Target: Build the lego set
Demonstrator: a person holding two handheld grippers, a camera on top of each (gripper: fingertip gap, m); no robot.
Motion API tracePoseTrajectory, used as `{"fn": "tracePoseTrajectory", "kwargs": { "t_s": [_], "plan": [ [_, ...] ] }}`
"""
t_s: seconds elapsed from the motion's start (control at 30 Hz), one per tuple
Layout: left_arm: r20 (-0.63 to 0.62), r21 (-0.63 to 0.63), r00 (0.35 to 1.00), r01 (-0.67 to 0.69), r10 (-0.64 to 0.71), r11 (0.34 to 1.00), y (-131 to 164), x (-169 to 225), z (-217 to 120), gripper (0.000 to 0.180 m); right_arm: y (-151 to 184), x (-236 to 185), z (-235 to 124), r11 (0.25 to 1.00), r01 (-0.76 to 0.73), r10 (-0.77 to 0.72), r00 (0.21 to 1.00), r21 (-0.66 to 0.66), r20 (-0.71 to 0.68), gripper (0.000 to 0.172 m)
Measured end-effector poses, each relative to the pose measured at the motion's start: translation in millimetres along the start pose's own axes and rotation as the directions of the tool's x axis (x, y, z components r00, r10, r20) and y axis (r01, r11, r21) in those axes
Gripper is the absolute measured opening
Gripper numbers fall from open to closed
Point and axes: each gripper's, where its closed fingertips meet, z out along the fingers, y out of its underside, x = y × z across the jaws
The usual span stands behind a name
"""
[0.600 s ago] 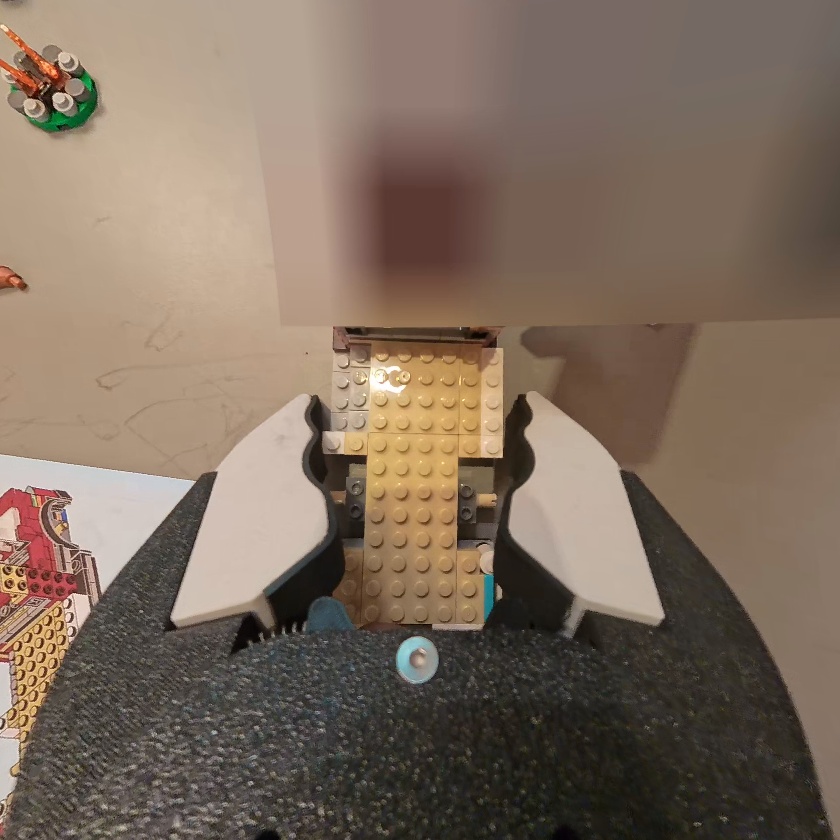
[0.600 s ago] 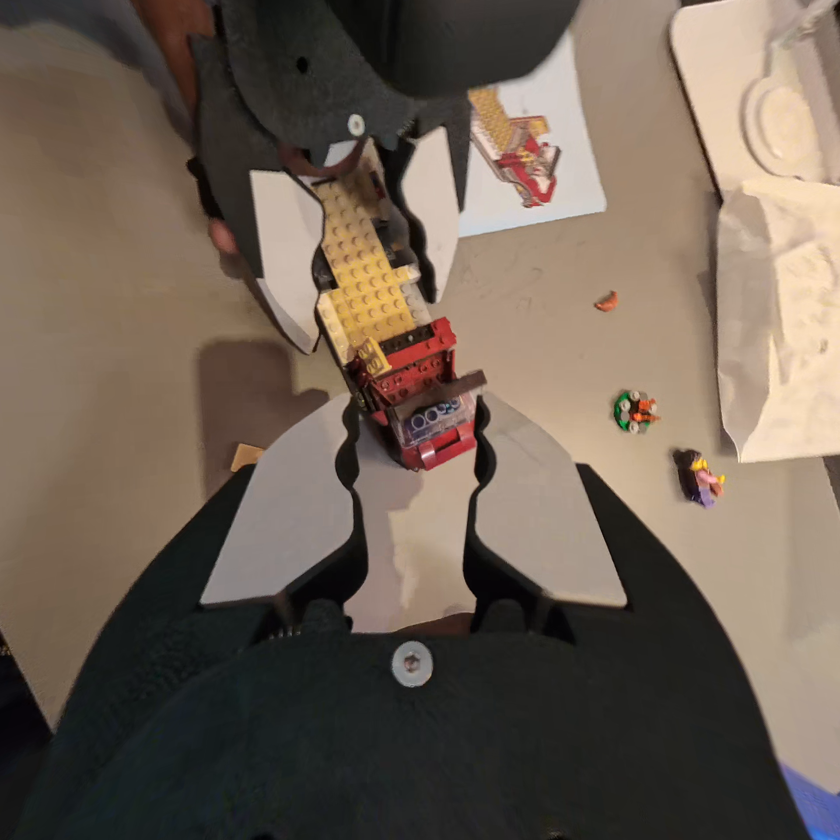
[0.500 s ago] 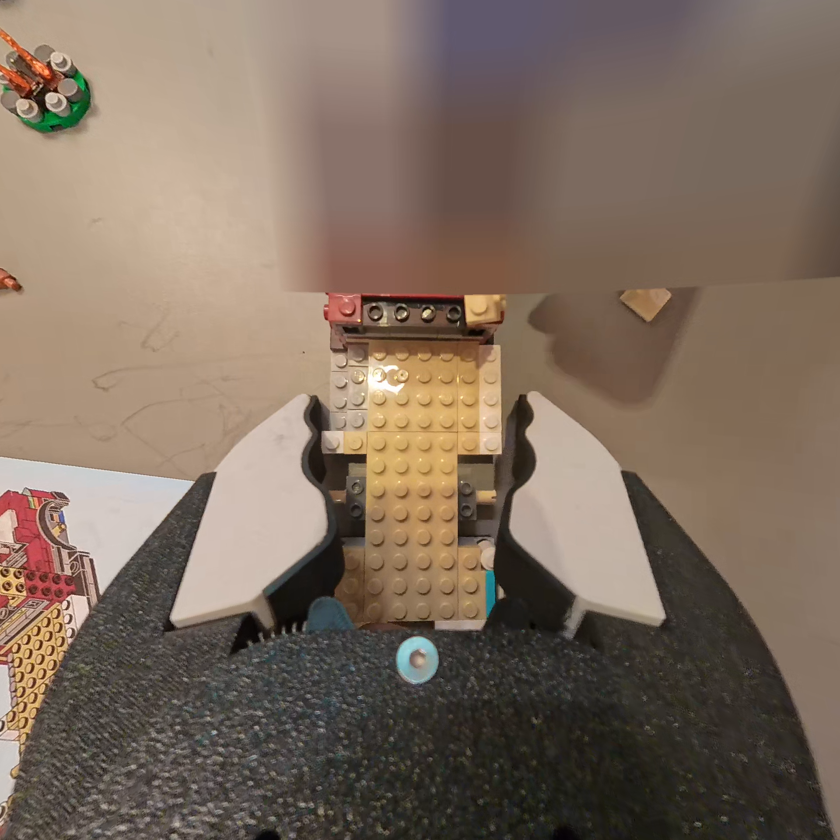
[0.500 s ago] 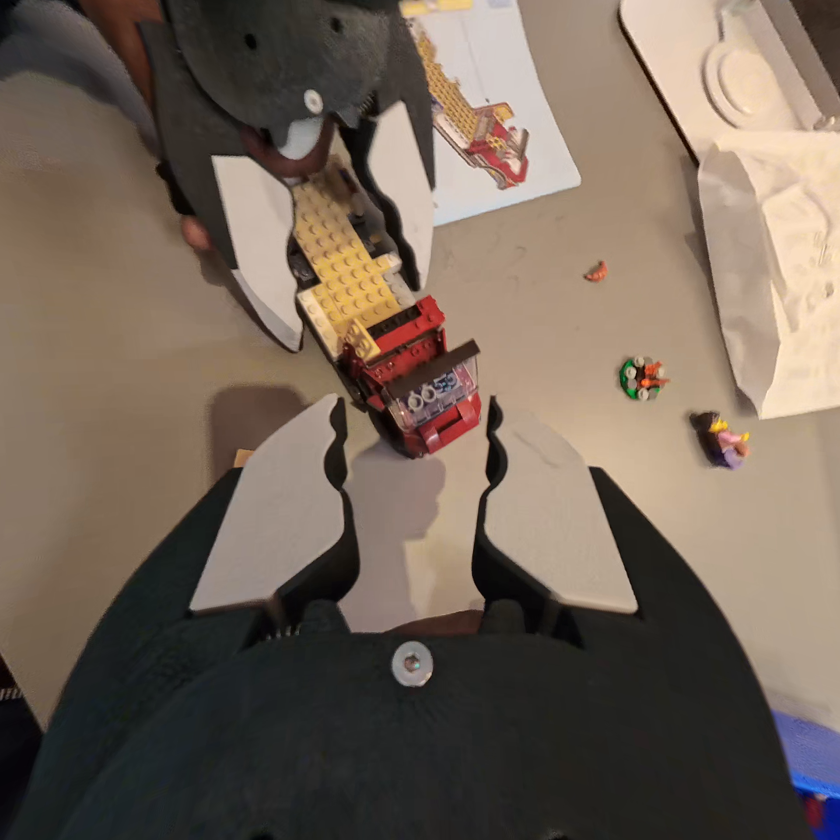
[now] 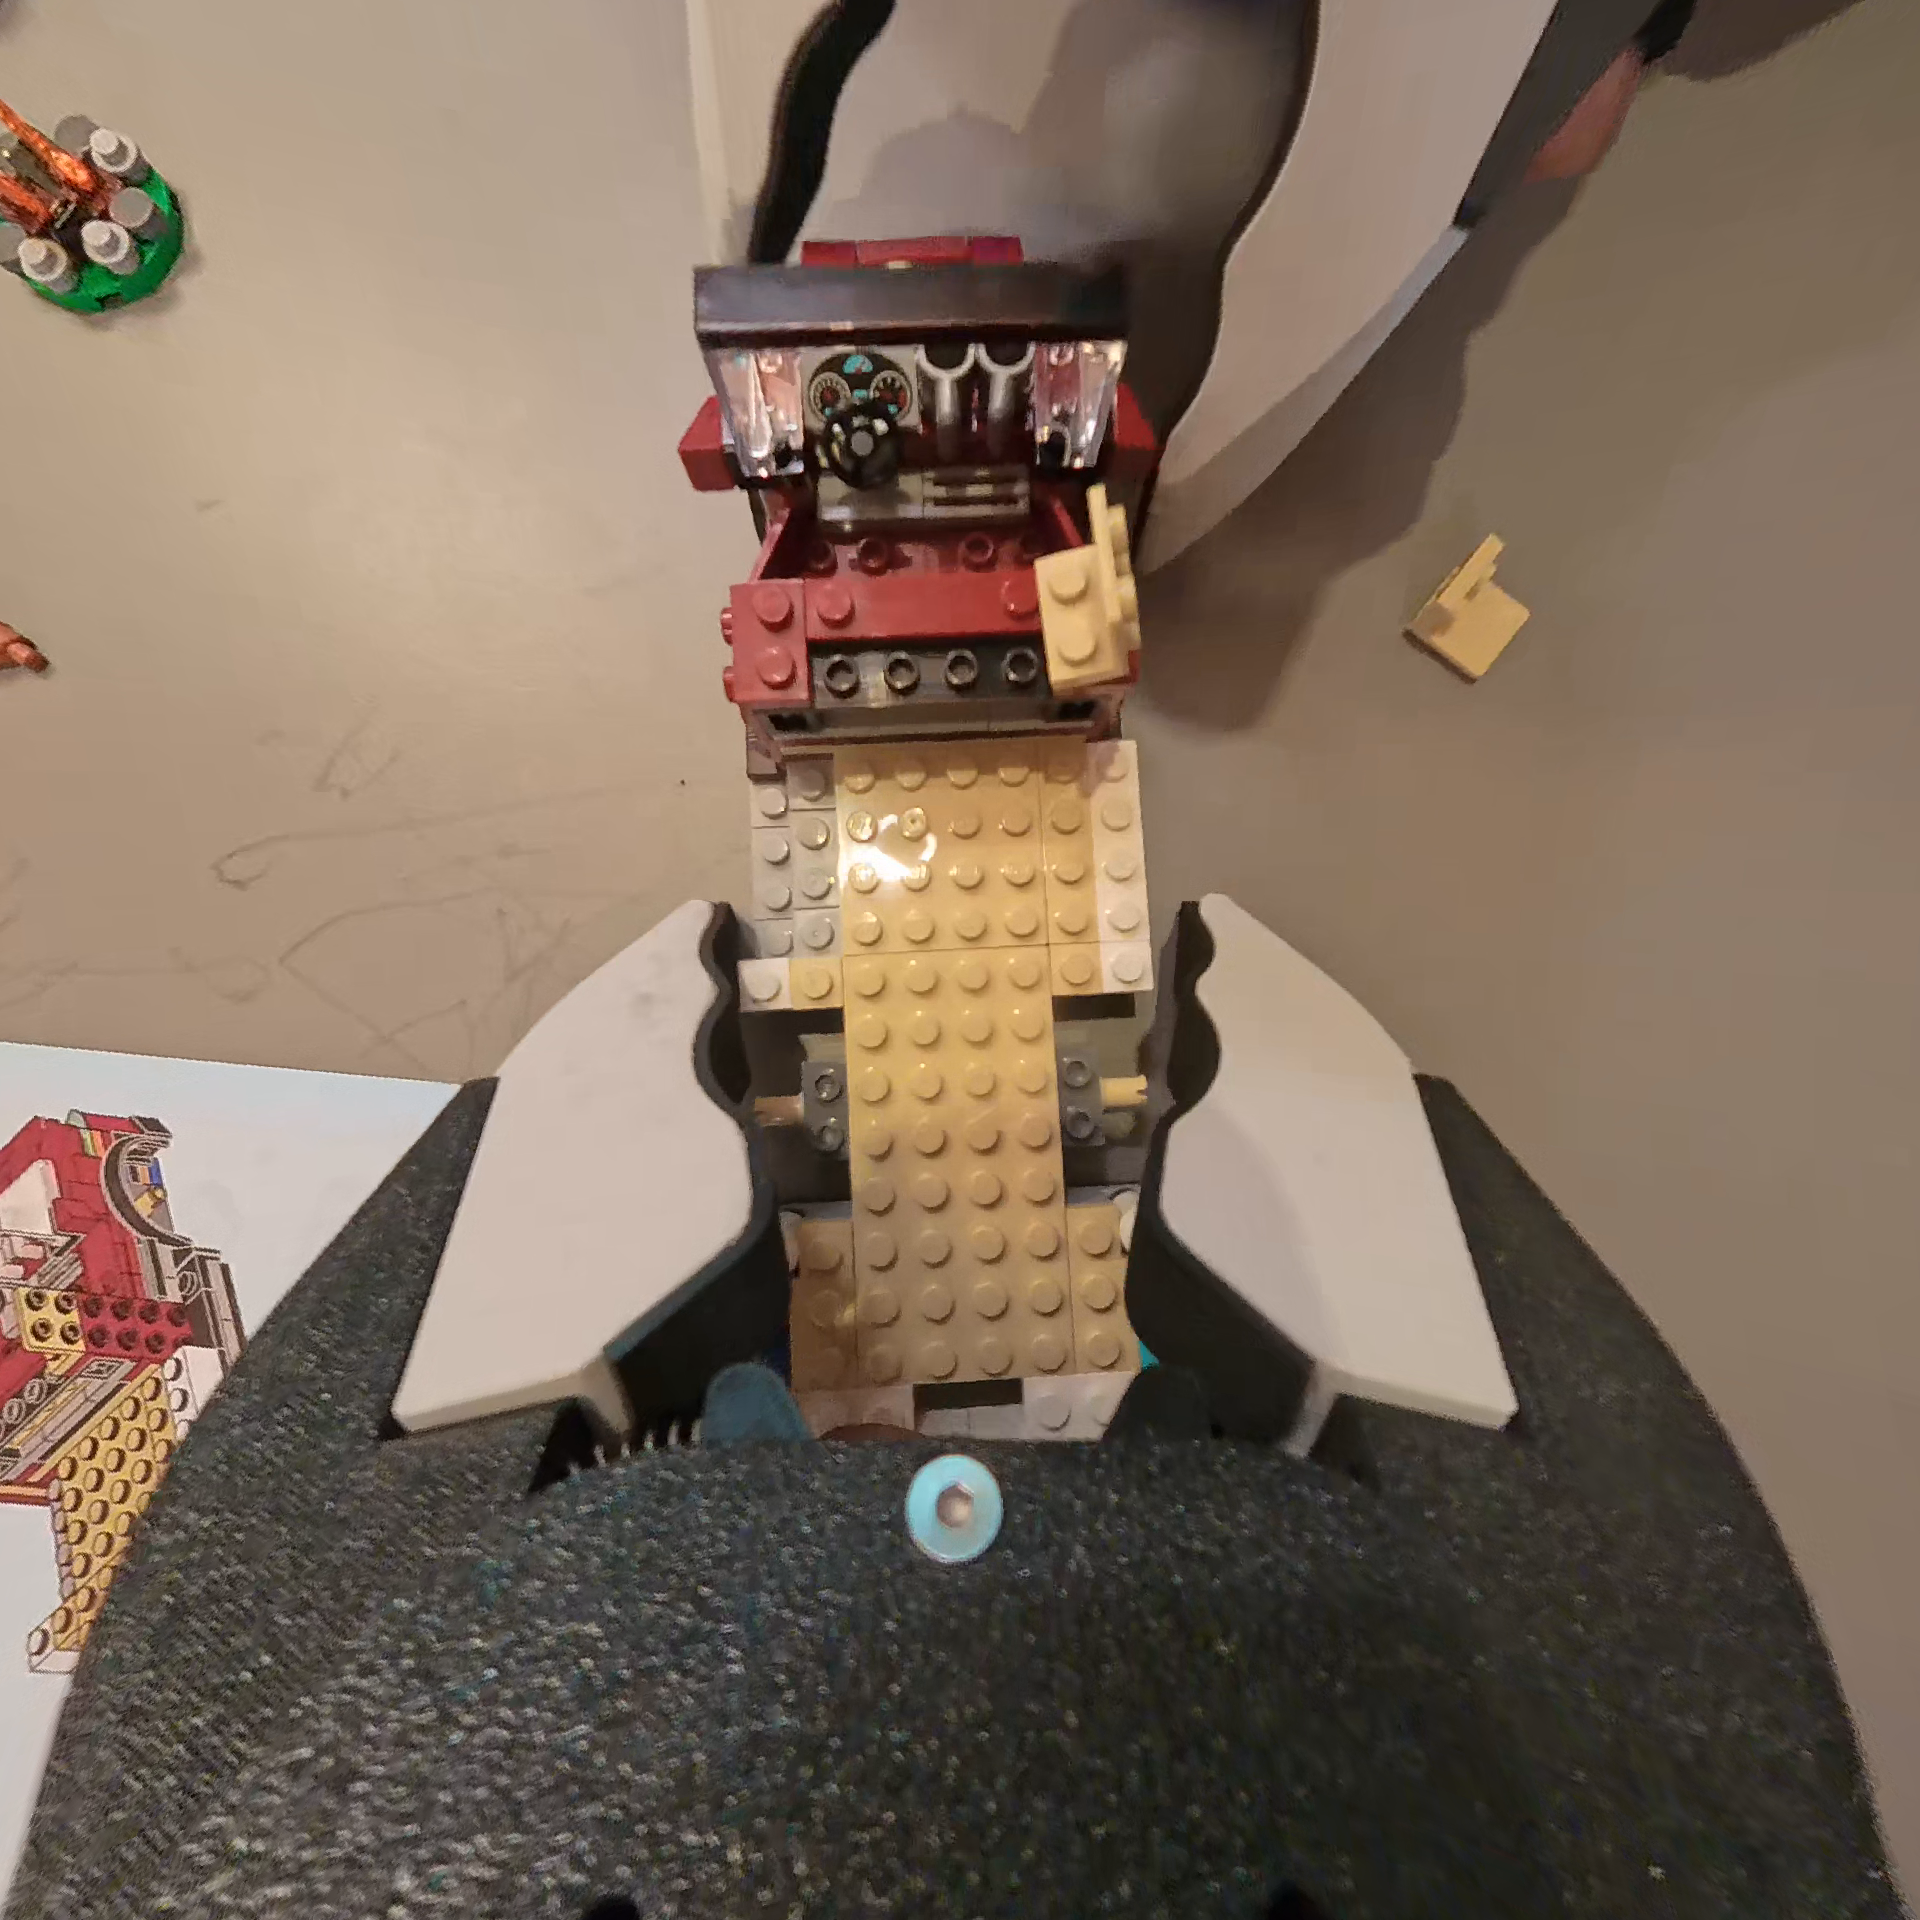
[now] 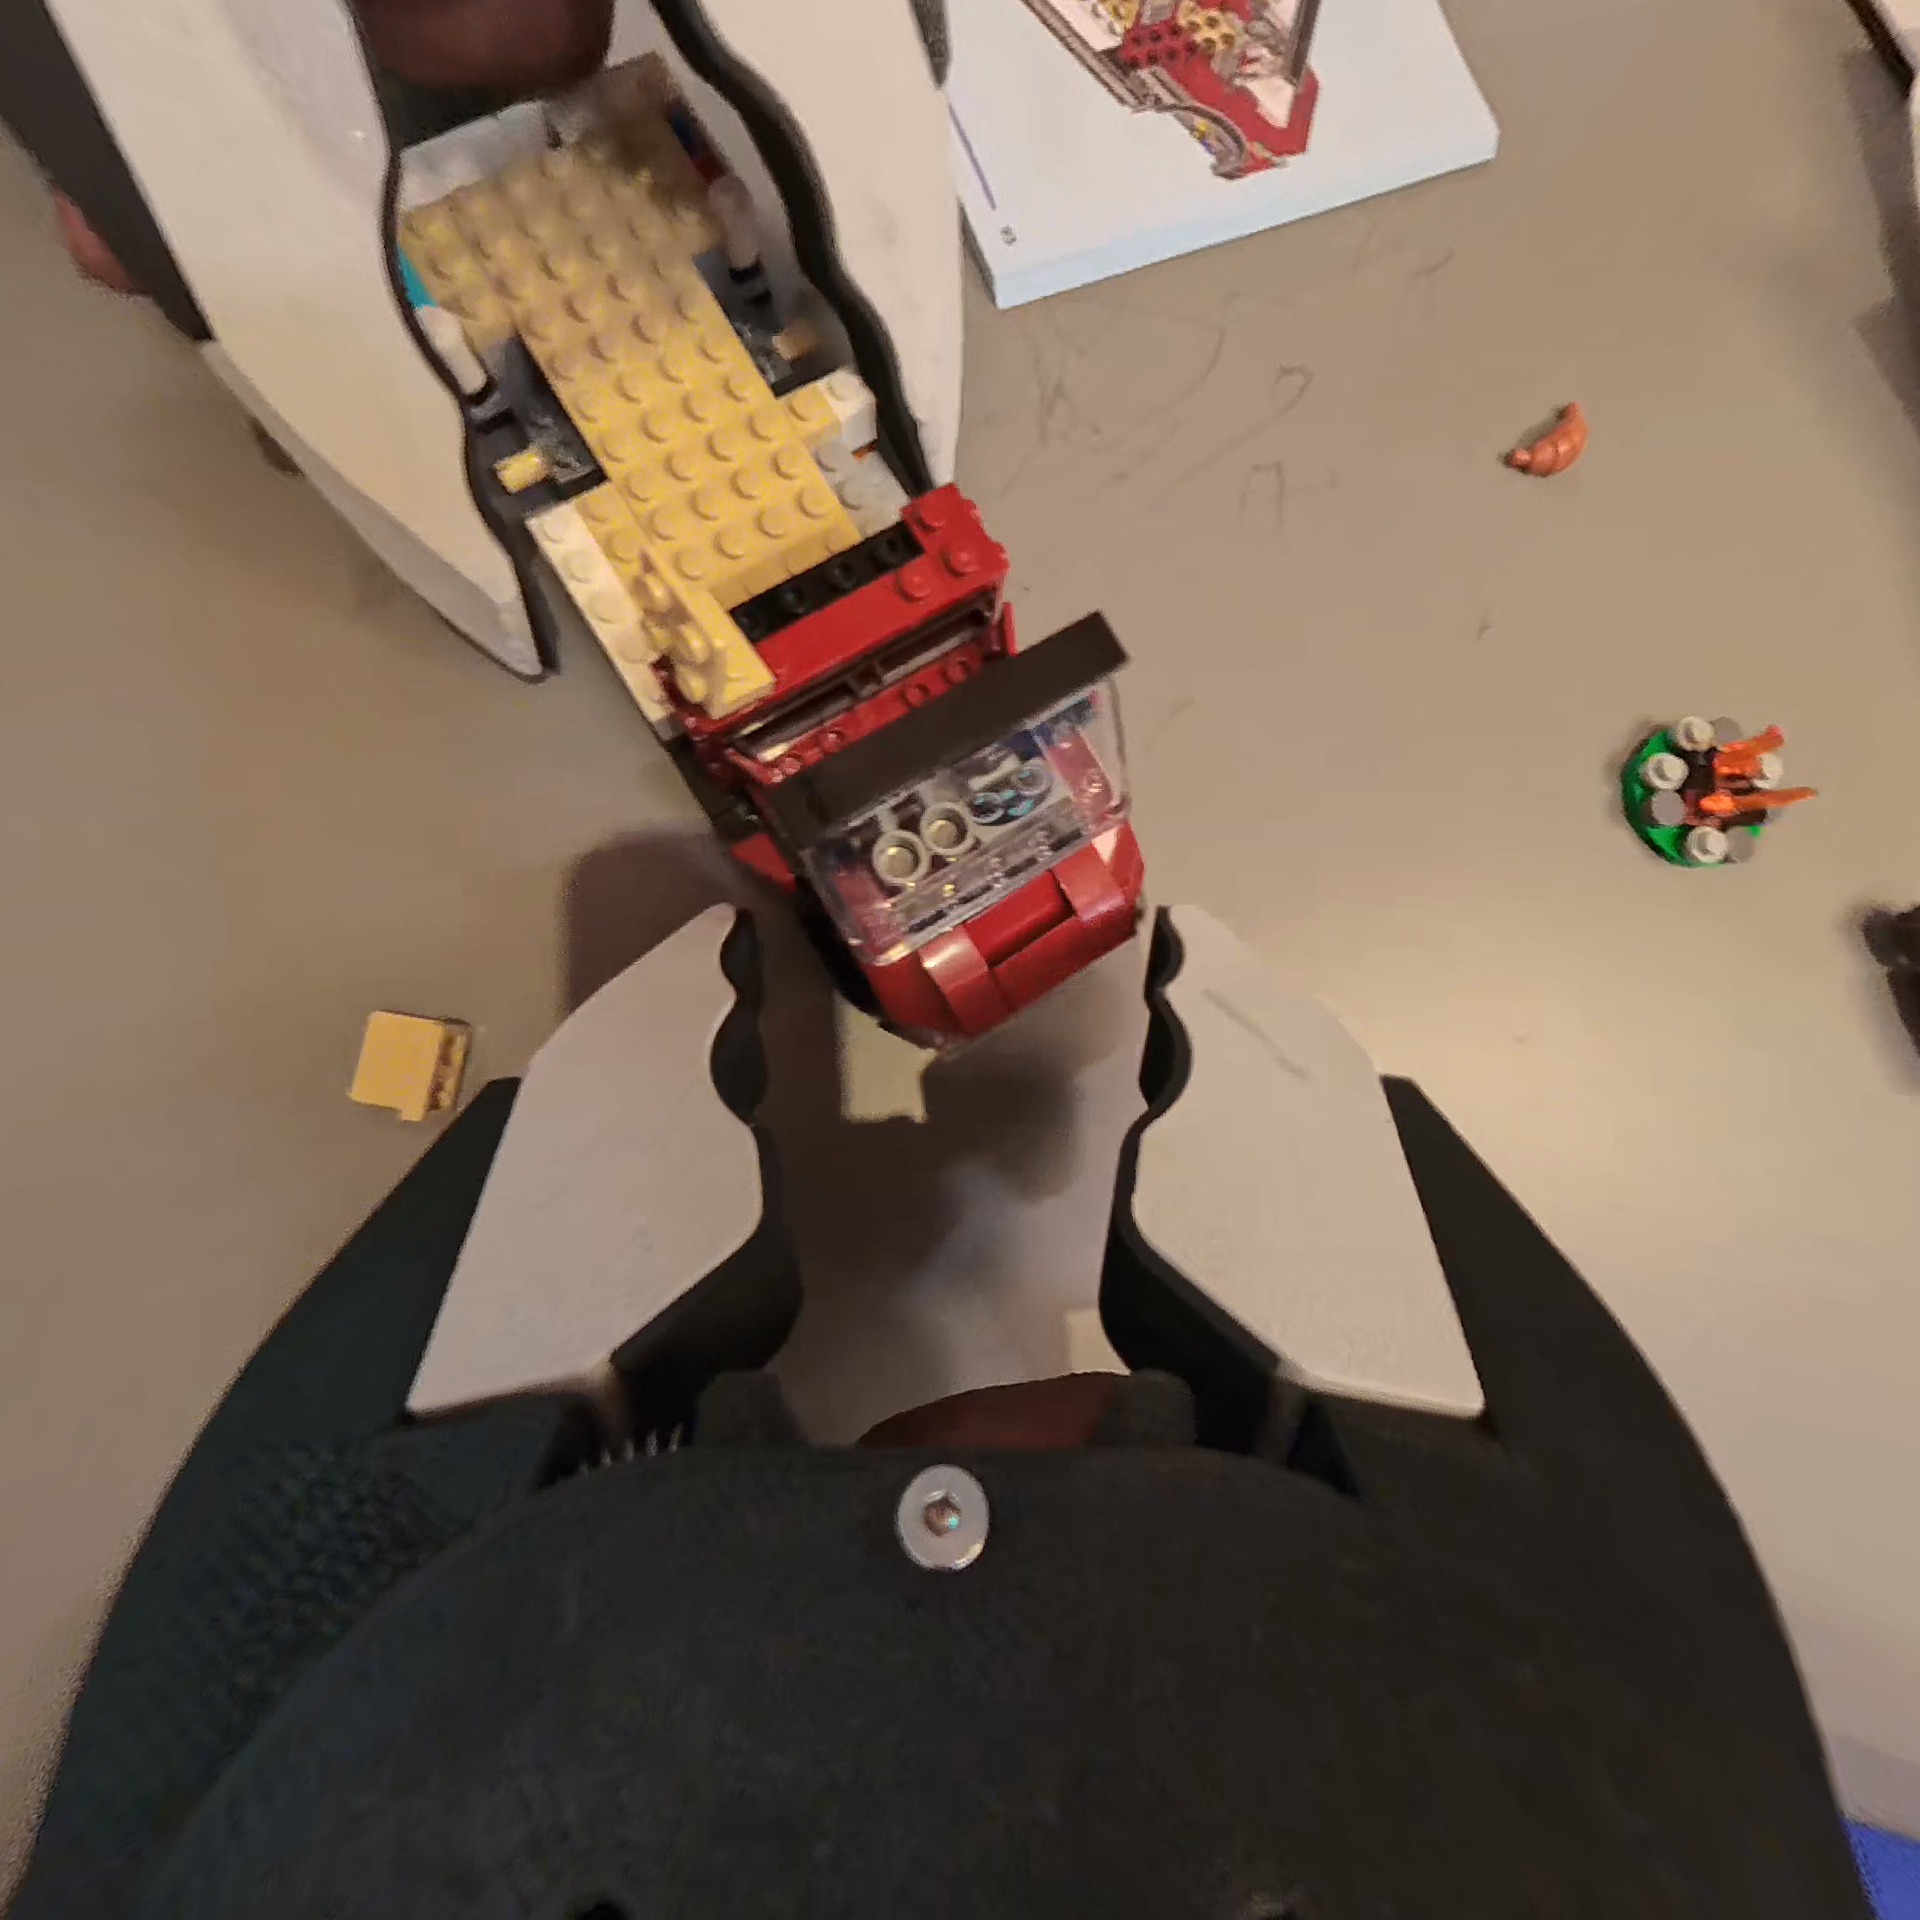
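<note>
My left gripper [image 5: 956, 914] is shut on a brick truck [image 5: 966, 1039], its pads pressing the sides of the tan studded bed. The dark red cab with a clear windshield [image 5: 914, 416] points away from it. In the right wrist view the left gripper [image 6: 727, 561] holds the truck [image 6: 935, 831] above the table. My right gripper [image 6: 945, 920] is open, and the cab's nose lies between its fingertips without touching them. Its white finger [image 5: 1330, 312] shows beyond the cab. A small tan piece [image 5: 1086, 613] sits askew on the cab's rear corner.
A loose tan piece [image 6: 408, 1065] lies on the grey table left of my right gripper. An instruction booklet [image 6: 1195, 135] lies at the far side. A green round piece with grey studs [image 6: 1704, 790], a small orange-brown piece [image 6: 1553, 447] and a dark figure [image 6: 1896, 956] lie to the right. The grippers' ends are close to 8 centimetres from one another. The loose tan piece [image 6: 408, 1065] lies around 6 centimetres away from my right fingertips. Look for it in the left wrist view [image 5: 1470, 617] too.
My right gripper's jaws have opened wider and it has closed in on the cab, whose nose now lies between its fingertips. My left gripper has kept its hold on the truck.
</note>
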Motion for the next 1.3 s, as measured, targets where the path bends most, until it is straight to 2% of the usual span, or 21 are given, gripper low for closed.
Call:
{"fn": "tracePoseTrajectory", "kwargs": {
  "t_s": [0.2,0.33,0.47,0.53,0.63,1.03,1.17,1.3],
  "plan": [
    [-0.044,0.007,0.995,-0.087,0.087,0.996,13,6,-8,0.076,-3,-23,-4,0.998,0.036,-0.041,0.995,0.058,0.088,0.062],
    [-0.073,0.019,0.99,-0.122,0.123,0.992,20,11,-14,0.076,-2,-30,3,0.989,0.129,-0.135,0.986,0.07,0.097,0.073],
    [-0.085,0.021,0.987,-0.137,0.138,0.99,23,14,-14,0.076,-12,-34,9,0.983,0.15,-0.166,0.975,0.108,0.149,0.079],
    [-0.088,0.023,0.986,-0.139,0.141,0.99,24,16,-15,0.076,-14,-34,12,0.979,0.169,-0.186,0.97,0.114,0.154,0.077],
    [-0.091,0.021,0.985,-0.143,0.144,0.99,26,20,-16,0.076,-14,-38,15,0.975,0.185,-0.205,0.96,0.12,0.191,0.063],
    [-0.077,-0.021,0.99,-0.122,0.12,0.992,25,23,-21,0.09,-25,-37,7,0.96,0.146,-0.195,0.961,0.239,0.195,0.063],
    [-0.007,-0.014,0.992,-0.127,0.127,0.992,21,19,-26,0.093,-26,-36,5,0.962,0.116,-0.169,0.964,0.248,0.205,0.063],
    [0.19,0.023,0.967,-0.177,0.17,0.984,16,12,-34,0.093,-27,-33,3,0.964,0.077,-0.132,0.969,0.253,0.21,0.063]
  ]
}}
